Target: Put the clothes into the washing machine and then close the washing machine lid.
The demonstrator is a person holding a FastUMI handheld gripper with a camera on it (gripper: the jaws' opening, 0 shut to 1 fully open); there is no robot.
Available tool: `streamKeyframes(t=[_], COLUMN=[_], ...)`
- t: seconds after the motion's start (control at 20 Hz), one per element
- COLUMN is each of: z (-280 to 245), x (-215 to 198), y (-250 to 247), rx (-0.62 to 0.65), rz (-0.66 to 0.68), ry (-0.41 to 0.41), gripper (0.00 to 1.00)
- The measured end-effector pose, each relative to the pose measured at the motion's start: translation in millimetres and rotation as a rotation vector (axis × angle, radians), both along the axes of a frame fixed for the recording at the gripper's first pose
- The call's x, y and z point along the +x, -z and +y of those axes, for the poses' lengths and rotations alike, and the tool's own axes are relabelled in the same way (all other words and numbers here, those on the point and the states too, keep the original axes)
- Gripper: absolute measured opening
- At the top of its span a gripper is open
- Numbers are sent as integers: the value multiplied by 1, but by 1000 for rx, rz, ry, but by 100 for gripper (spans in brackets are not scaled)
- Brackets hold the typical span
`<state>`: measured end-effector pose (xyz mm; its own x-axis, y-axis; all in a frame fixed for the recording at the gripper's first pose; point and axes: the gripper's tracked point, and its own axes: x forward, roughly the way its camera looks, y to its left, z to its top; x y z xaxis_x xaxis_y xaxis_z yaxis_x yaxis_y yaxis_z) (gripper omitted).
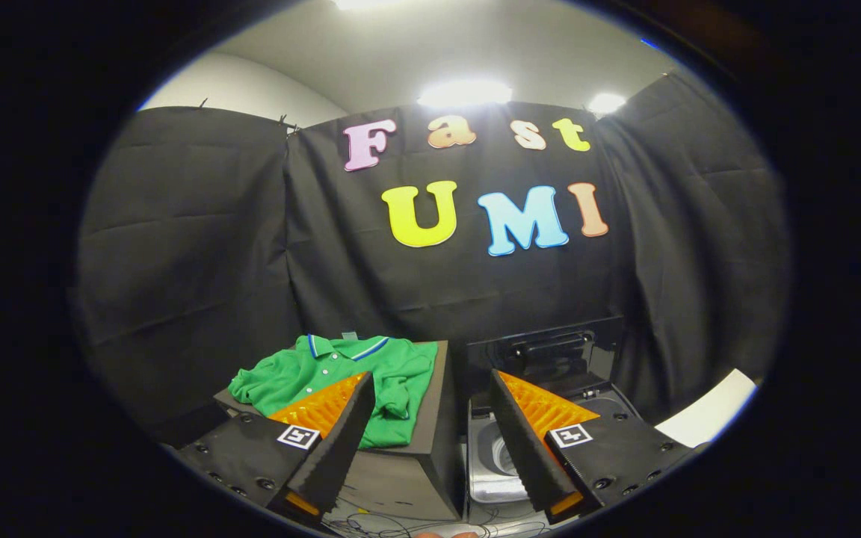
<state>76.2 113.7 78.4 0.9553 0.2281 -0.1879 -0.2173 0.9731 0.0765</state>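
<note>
While the gripper (430,418) hangs back with its jaws spread wide and empty, nothing's been grabbed yet.
Just past the fingers, the green polo shirt (341,373) lies on a dark box (430,418), with the washing machine (550,388) right beside it, lid up. Looks like the reach-for-the-shirt step; next move needs a drop onto the fabric.
</note>
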Motion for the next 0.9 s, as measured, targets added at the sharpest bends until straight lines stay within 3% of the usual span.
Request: streamKeyframes(t=[0.4, 0.65, 0.9], z=[83, 129, 176], x=[51, 77, 93], y=[-23, -2, 17], rx=[-47, -137, -183], rz=[161, 315, 405], ry=[-108, -194, -224], gripper=[96, 96, 96])
